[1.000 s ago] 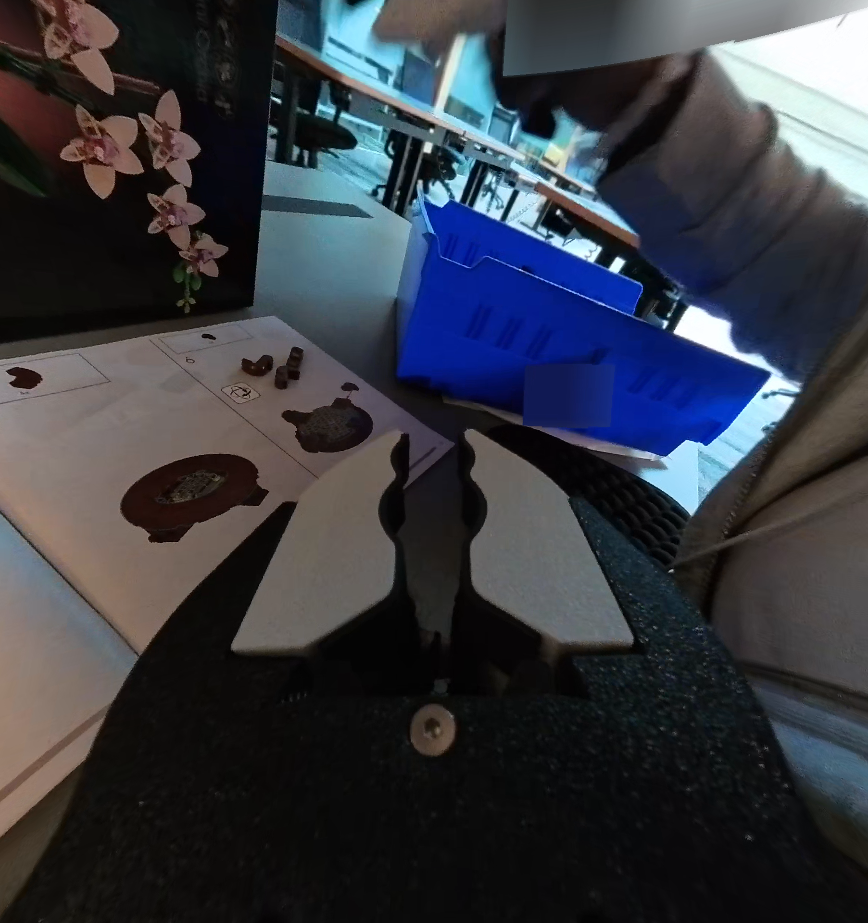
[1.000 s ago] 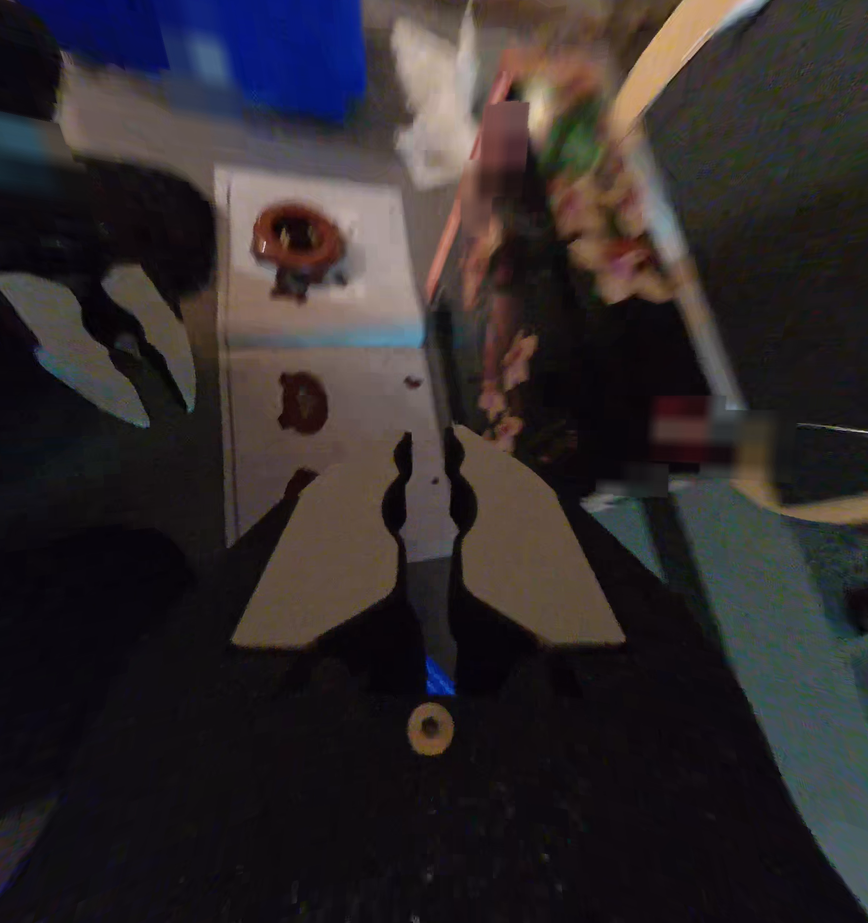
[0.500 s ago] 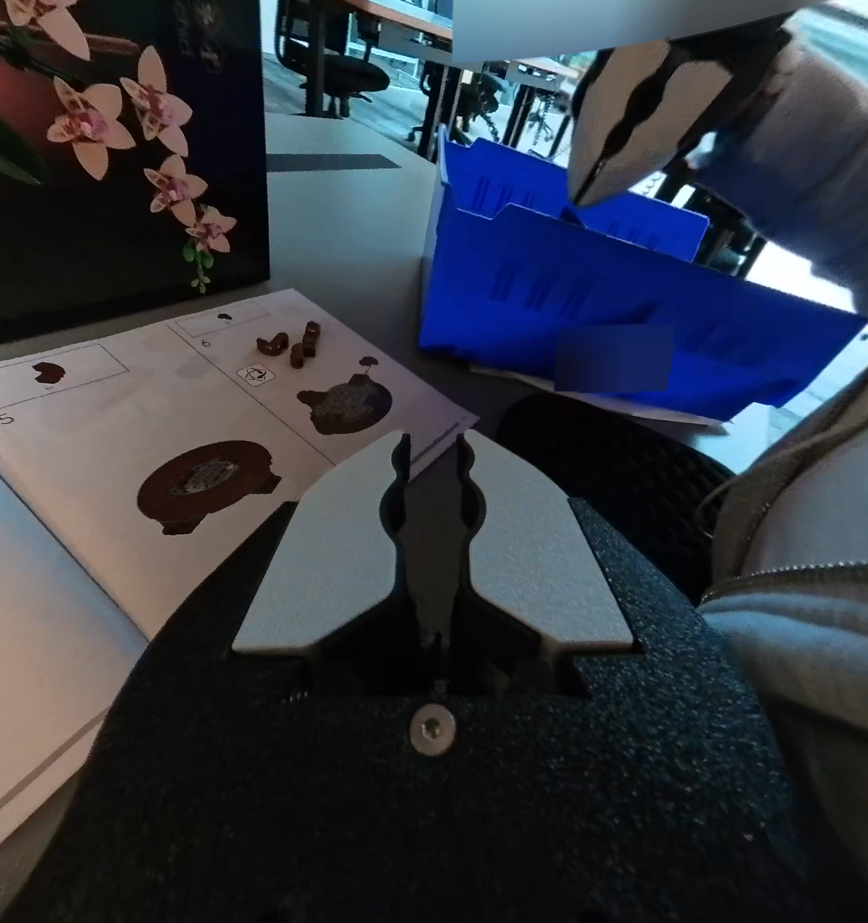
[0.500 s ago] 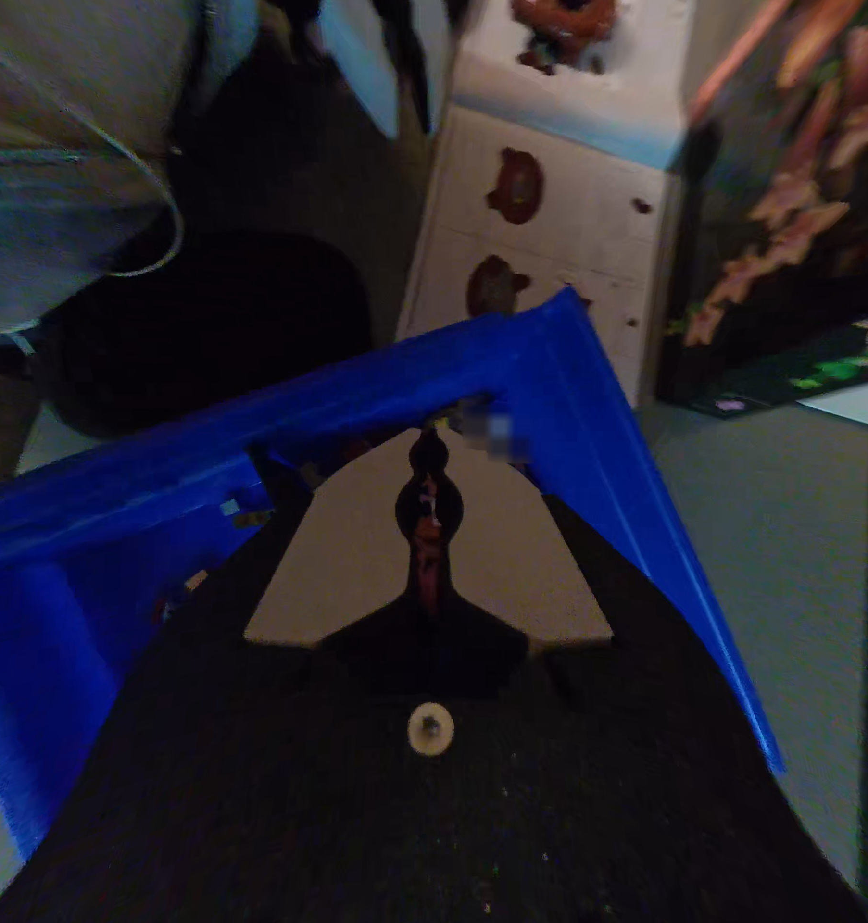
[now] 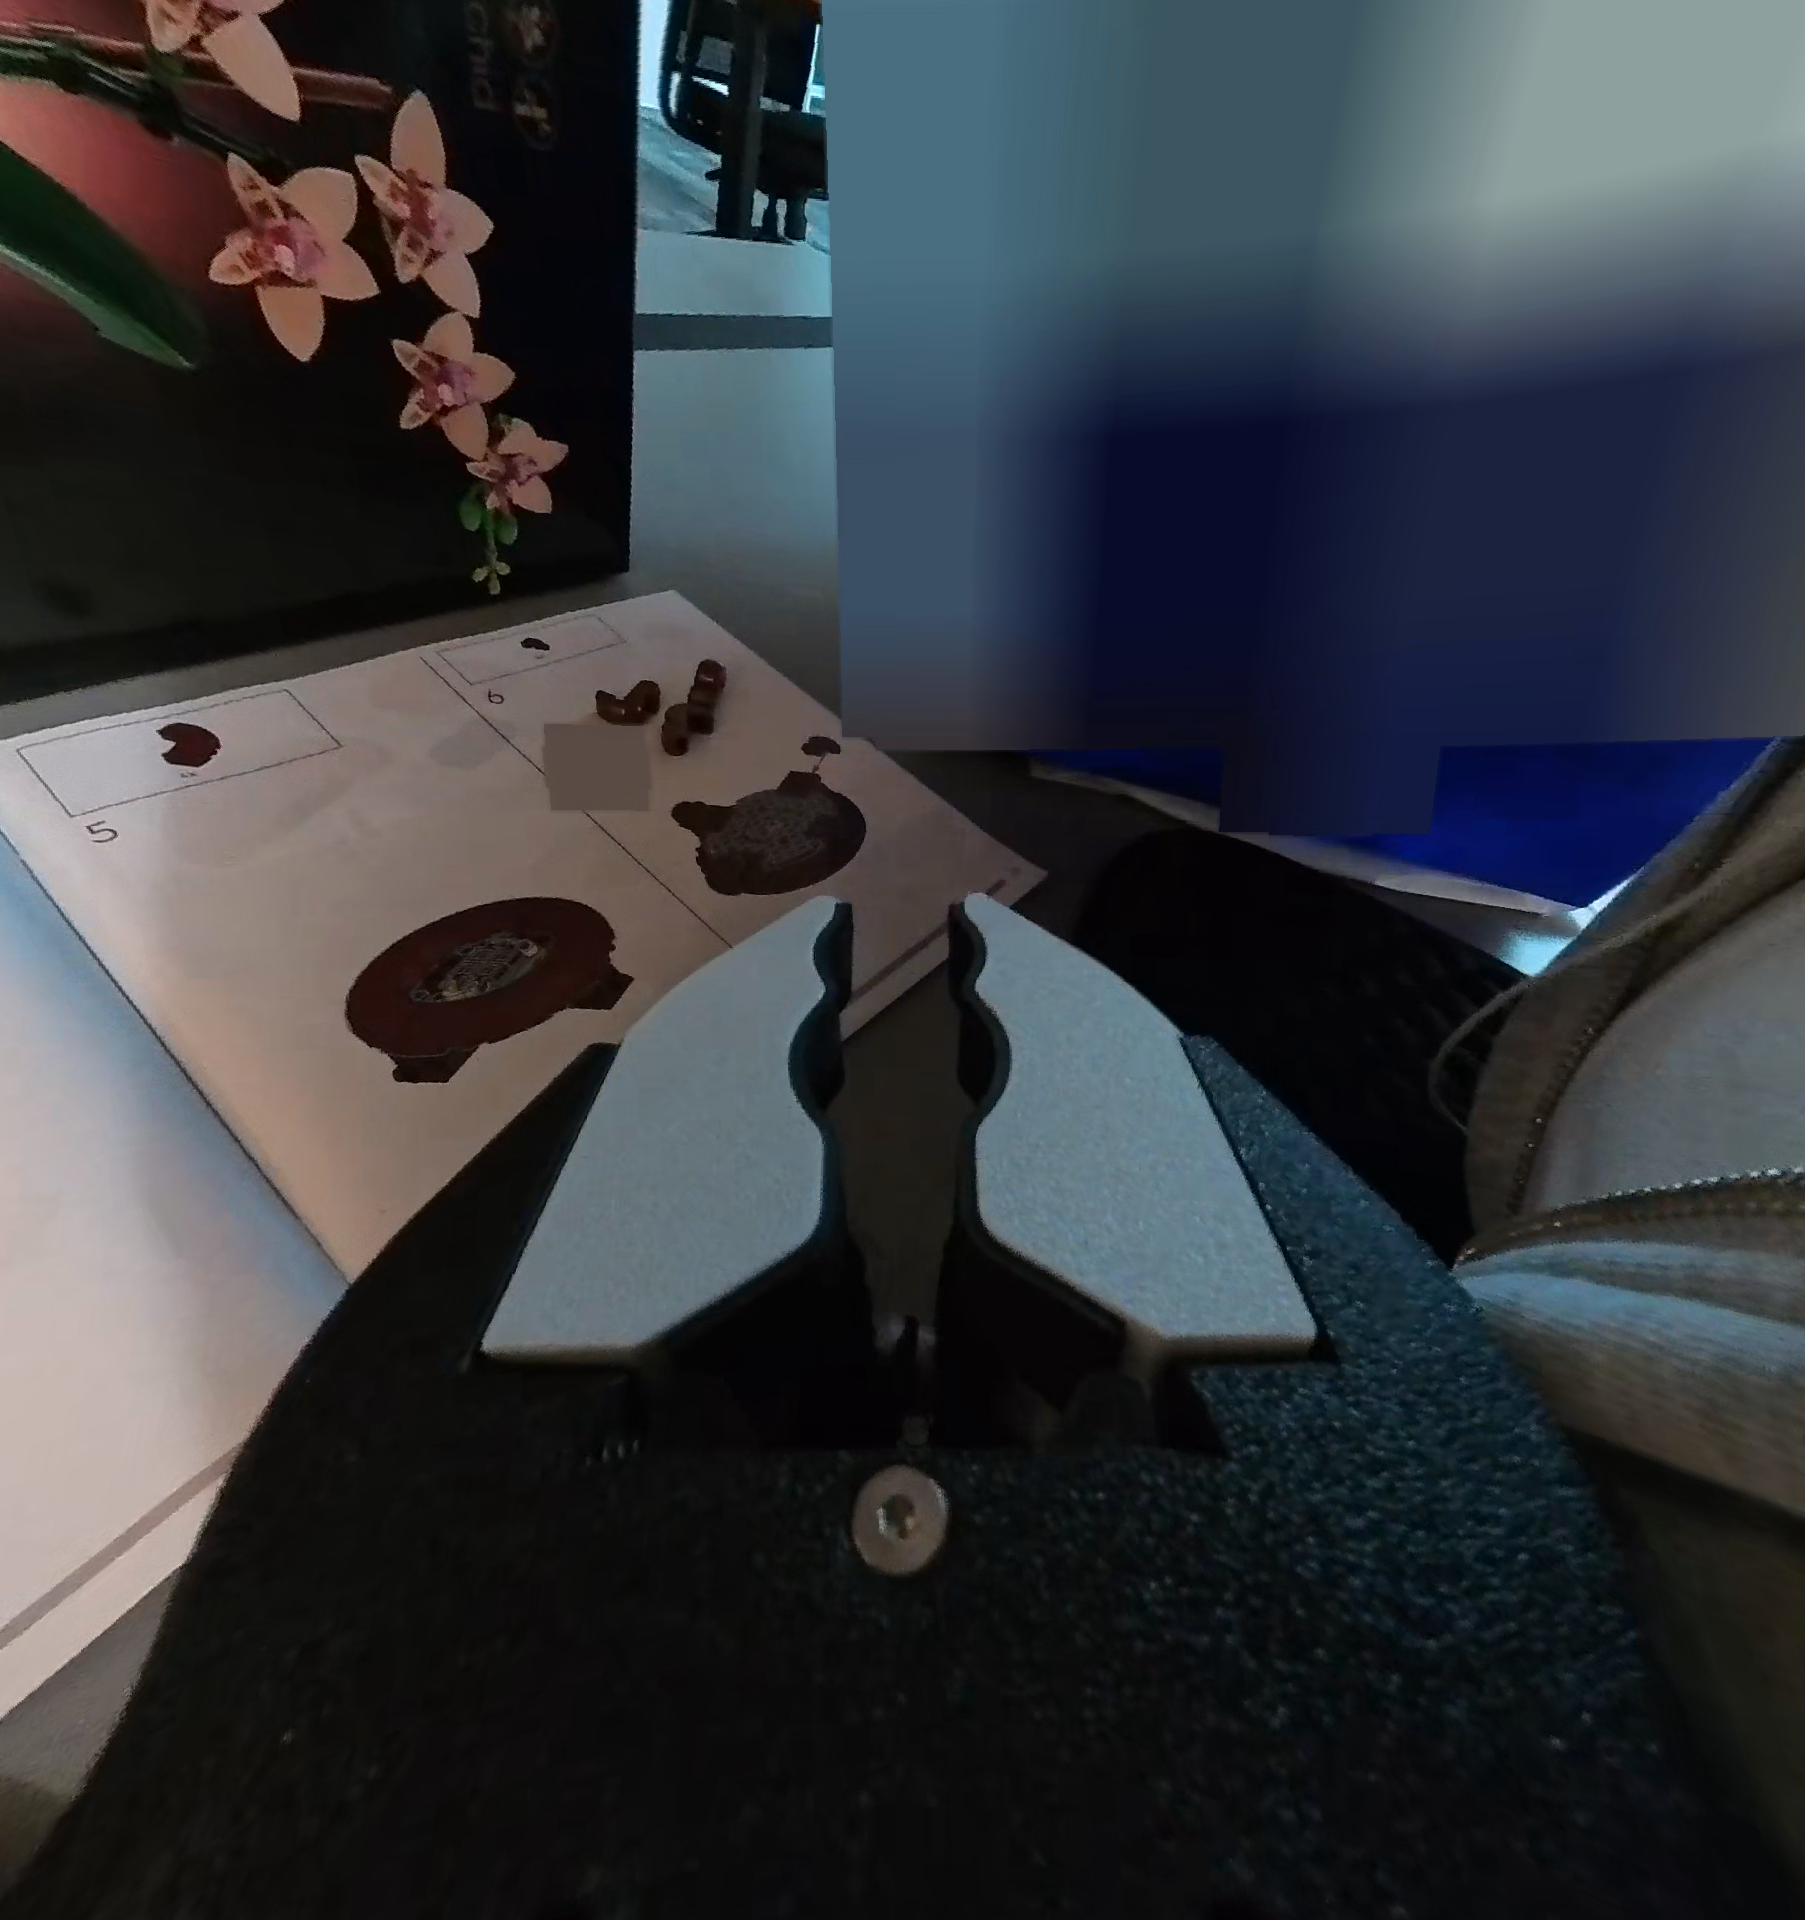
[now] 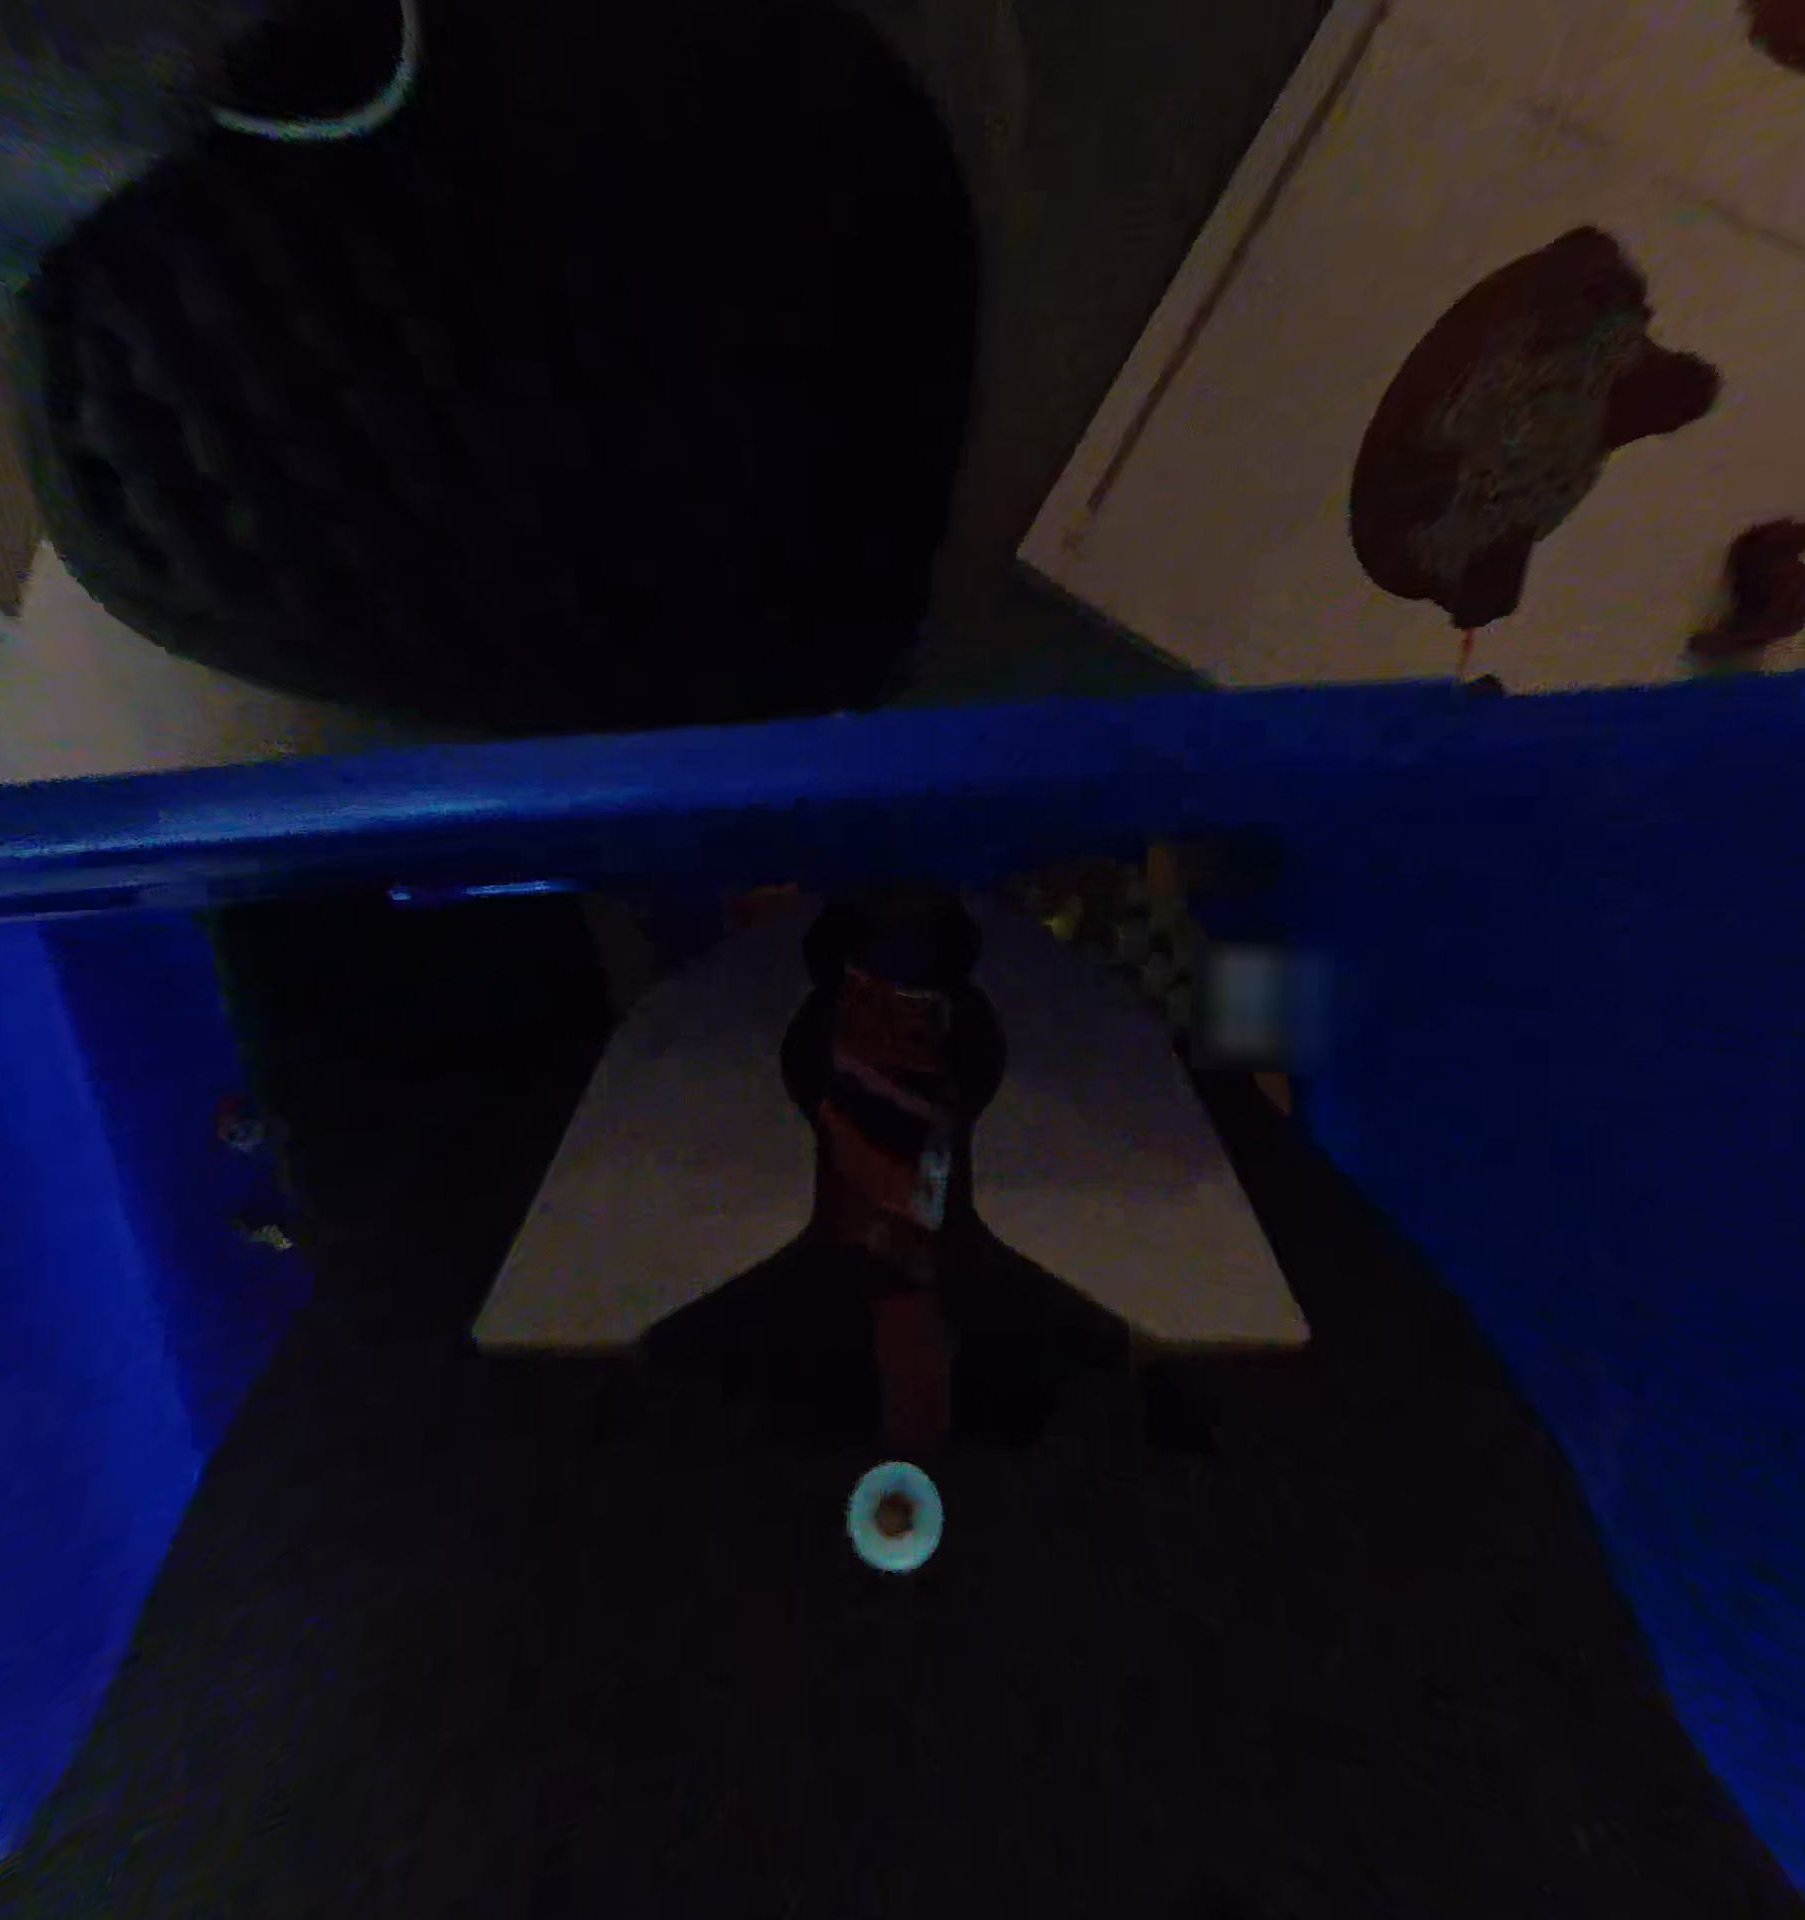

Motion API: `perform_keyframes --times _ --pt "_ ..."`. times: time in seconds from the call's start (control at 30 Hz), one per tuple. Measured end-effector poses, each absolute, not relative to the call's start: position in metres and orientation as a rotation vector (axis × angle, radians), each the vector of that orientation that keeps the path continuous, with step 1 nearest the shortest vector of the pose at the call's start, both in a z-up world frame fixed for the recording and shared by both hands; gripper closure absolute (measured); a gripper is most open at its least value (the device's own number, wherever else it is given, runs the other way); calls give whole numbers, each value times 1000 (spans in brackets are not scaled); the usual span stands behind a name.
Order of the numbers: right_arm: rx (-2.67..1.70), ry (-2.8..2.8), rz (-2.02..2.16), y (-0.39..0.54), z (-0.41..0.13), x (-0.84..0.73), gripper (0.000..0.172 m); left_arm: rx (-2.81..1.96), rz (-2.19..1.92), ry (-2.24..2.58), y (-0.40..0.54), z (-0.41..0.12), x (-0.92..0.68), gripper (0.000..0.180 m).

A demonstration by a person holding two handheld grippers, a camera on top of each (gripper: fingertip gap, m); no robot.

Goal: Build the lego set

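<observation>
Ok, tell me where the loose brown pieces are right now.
In the left wrist view, the brown pieces lie on the open instruction booklet, near its far right corner, ahead of the flower box.

An open white paper instruction booklet [image 5: 378,883] lies flat on the grey worktop [image 5: 732,520]; three small dark brown plastic pieces [image 5: 669,707] rest on its right page; behind it stands a dark cardboard box printed with pink orchids [image 5: 285,312]; a blue plastic bin [image 6: 981,769] sits beside a black textured round object [image 5: 1282,966]; a grey zipped fabric sleeve [image 5: 1687,1195] fills the right edge.
</observation>
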State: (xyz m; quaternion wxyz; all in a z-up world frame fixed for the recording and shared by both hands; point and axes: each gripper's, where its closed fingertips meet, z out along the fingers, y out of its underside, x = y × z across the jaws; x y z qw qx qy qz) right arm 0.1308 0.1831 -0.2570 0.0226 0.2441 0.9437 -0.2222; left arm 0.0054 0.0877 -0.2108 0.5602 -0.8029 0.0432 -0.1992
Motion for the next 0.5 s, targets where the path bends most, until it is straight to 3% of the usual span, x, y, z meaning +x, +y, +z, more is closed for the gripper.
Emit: perform_keyframes --times 0.3,0.5 --pt "801 2926 -624 189 -260 135 168 -1878 -511 67 88 -209 2 163" --pt "1096 2935 -867 200 -209 127 167 -1832 -527 87 85 -203 4 163"
